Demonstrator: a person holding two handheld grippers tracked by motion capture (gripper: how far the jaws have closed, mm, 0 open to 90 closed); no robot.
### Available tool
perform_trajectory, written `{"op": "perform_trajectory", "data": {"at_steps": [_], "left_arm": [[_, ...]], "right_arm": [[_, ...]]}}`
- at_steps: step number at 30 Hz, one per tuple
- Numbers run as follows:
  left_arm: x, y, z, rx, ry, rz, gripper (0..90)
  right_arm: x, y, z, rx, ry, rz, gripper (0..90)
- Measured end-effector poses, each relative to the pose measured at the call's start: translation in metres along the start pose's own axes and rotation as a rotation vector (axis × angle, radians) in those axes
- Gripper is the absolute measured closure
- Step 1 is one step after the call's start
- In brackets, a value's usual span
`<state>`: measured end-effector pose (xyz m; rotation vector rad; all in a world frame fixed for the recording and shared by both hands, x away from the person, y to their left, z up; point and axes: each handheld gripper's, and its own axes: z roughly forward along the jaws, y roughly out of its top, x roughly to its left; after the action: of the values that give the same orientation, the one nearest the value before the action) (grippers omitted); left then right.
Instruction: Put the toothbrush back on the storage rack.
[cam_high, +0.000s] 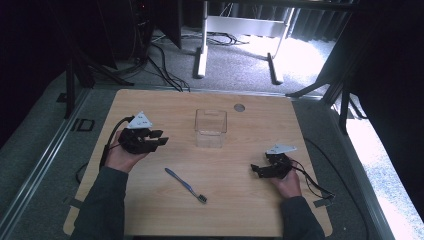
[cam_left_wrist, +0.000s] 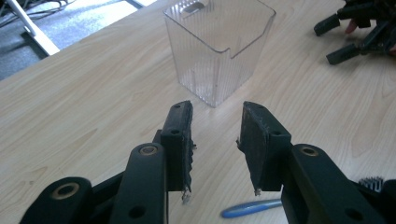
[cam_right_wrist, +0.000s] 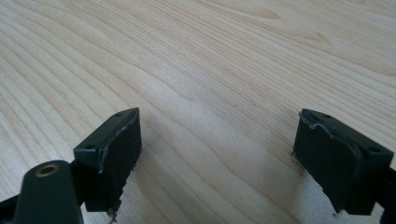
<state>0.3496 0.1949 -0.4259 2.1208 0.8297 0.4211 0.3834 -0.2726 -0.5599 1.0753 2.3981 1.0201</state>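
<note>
A clear plastic cup (cam_high: 210, 127) stands upright and empty at the middle of the wooden table (cam_high: 250, 210). A blue toothbrush (cam_high: 185, 184) with dark bristles lies flat nearer the front edge. My left gripper (cam_high: 161, 137) hovers at the left, pointing toward the cup, its jaws part open with nothing between them. In the left gripper view the cup (cam_left_wrist: 217, 46) stands beyond the left gripper (cam_left_wrist: 215, 109), and the toothbrush (cam_left_wrist: 250, 208) lies below the jaws. My right gripper (cam_high: 256, 170) rests low at the right, open and empty. The right gripper (cam_right_wrist: 218, 116) faces bare wood.
A small round grommet (cam_high: 239, 107) sits in the table near its far edge. Cables trail from both grippers off the table's sides. Beyond the table are a grey carpet and white desk legs (cam_high: 202, 60).
</note>
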Motion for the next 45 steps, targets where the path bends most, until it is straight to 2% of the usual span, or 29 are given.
{"op": "perform_trajectory", "data": {"at_steps": [5, 12, 18, 29, 34, 39, 45], "left_arm": [[-0.002, 0.000, 0.003, 0.005, -0.025, 0.025, 62.9], [-0.005, 0.001, 0.003, -0.004, -0.037, 0.056, 60.1], [-0.011, 0.004, 0.007, 0.018, -0.041, 0.103, 57.7], [-0.019, 0.003, 0.015, 0.043, -0.062, 0.153, 53.1], [-0.023, 0.003, 0.018, 0.059, -0.075, 0.178, 52.2], [-0.029, 0.001, 0.025, 0.097, -0.097, 0.218, 52.1], [-0.033, -0.001, 0.032, 0.126, -0.110, 0.243, 52.6]], "right_arm": [[0.000, 0.000, 0.000, 0.000, 0.000, 0.000, 15.0], [0.000, 0.000, 0.000, 0.000, 0.000, -0.001, 15.0], [0.000, 0.000, 0.000, 0.000, -0.001, 0.000, 15.0], [0.000, 0.000, 0.000, 0.001, -0.001, 0.001, 14.9], [0.000, 0.000, 0.000, 0.001, 0.000, 0.001, 15.0], [0.000, 0.000, 0.000, 0.001, -0.001, 0.001, 14.9], [0.000, 0.000, 0.000, 0.001, 0.000, 0.001, 15.0]]}}
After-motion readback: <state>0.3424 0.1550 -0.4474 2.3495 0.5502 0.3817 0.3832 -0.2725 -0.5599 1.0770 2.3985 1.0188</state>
